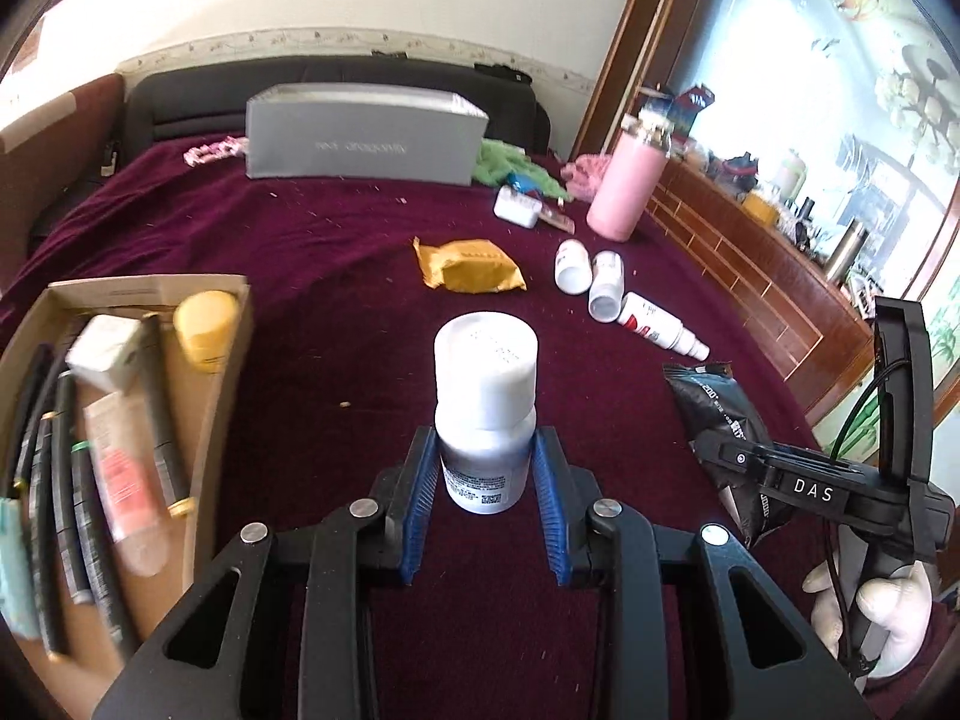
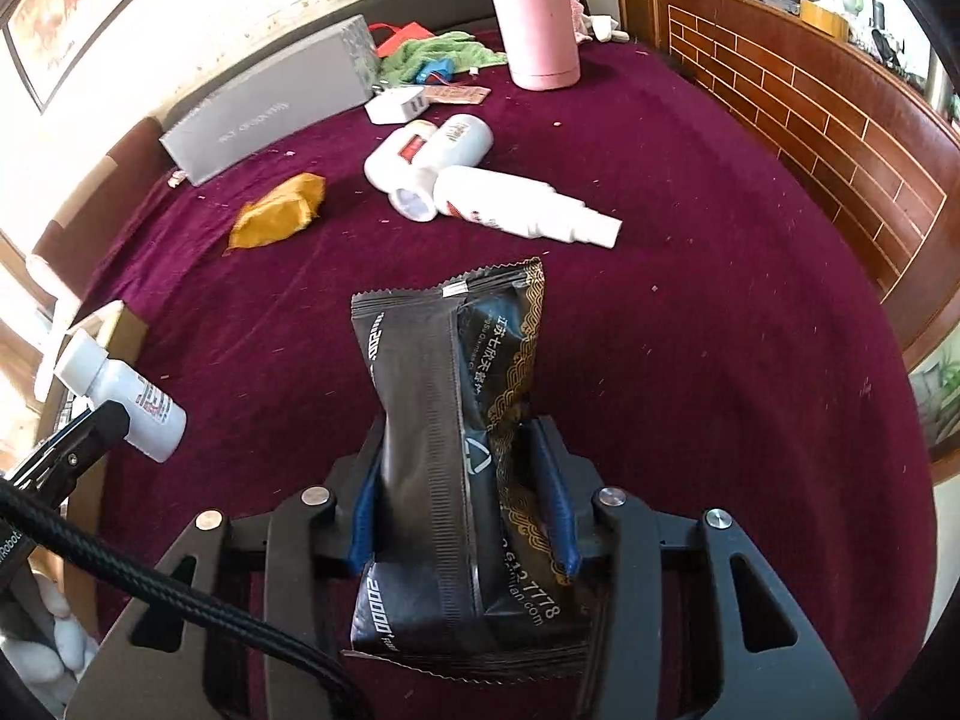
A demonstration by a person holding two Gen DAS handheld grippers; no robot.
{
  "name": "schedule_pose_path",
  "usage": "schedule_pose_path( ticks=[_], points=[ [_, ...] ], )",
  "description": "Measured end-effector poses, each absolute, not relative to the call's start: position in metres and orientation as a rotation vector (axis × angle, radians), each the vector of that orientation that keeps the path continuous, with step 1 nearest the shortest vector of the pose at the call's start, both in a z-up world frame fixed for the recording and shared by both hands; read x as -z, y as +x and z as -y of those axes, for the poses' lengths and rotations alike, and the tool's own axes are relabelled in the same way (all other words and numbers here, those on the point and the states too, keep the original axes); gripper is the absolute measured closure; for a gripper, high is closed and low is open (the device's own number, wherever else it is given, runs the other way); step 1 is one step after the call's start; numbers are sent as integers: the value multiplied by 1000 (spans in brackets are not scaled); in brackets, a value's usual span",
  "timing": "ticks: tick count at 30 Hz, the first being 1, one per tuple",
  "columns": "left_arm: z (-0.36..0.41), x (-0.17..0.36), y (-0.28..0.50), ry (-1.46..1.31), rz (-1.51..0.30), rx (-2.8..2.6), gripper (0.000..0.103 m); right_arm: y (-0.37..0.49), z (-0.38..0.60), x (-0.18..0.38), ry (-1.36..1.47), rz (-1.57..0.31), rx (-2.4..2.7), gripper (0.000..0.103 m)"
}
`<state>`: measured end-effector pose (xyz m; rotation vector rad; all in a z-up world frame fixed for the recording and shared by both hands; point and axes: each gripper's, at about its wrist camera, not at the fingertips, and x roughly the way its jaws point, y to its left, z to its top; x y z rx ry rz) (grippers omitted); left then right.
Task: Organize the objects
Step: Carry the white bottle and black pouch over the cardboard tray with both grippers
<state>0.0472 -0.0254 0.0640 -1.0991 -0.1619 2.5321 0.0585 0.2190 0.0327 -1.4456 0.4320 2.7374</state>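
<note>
Where a maroon bed [image 1: 336,240] meets a wooden wall [image 1: 750,264], bottles [image 1: 591,279], a flask [image 1: 627,180] (pink) and a grey box [image 1: 366,135] lie far; the left gripper [image 1: 486,468] clamps a white bottle [image 1: 485,408] near a carton [image 1: 120,420] at left, the right gripper [image 2: 465,504] clamps a black packet [image 2: 456,420].

Maroon bedspread [image 1: 336,240], wood cabinet [image 1: 750,264], headboard [image 1: 336,75].
</note>
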Motion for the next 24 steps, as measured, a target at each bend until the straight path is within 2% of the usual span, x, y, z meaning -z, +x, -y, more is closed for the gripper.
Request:
schedule_pose_path(
  ticks=[24],
  points=[
    [113,-104,134,-897,182,-2712,76,109,-100,-90,-1383,-247,-3002,60]
  ],
)
